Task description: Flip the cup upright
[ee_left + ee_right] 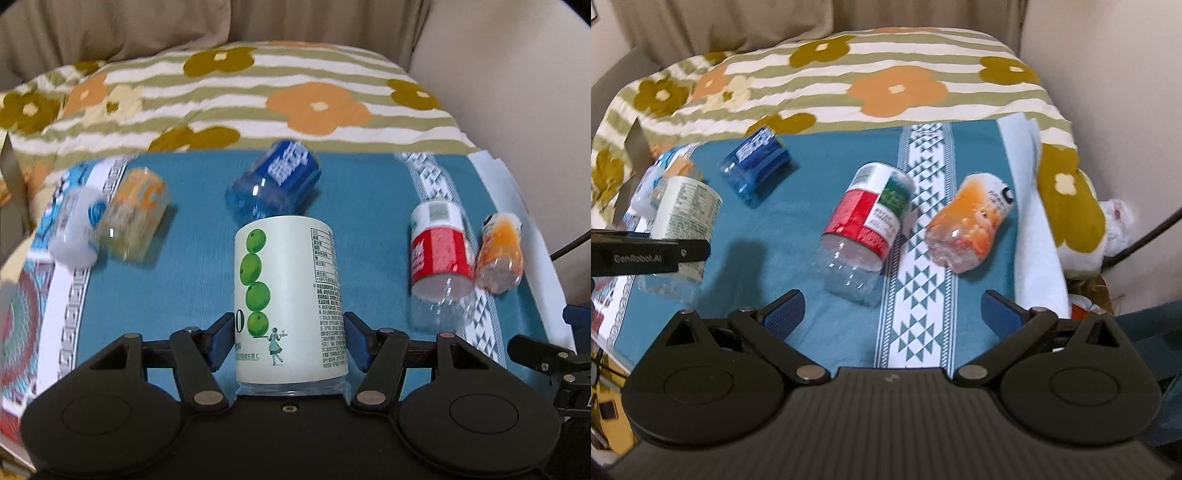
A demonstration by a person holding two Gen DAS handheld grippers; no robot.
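My left gripper (290, 341) is shut on a clear plastic cup with a white label printed with green fruits (288, 299); the pads press both its sides. The same cup shows in the right wrist view (683, 221), tilted, with the left gripper's black body (650, 254) across it. My right gripper (892, 312) is open and empty above the blue cloth (798, 236). A red-and-white labelled cup (864, 221) lies on its side just ahead of the right gripper, and an orange cup (971, 221) lies beside it.
A blue cup (275, 184) lies behind the held cup. An orange-lettered cup (136, 218) and a white cup (79, 229) lie at the left. The red cup (439, 251) and orange cup (500, 251) lie at the right. A flowered striped blanket (258, 107) borders the cloth behind.
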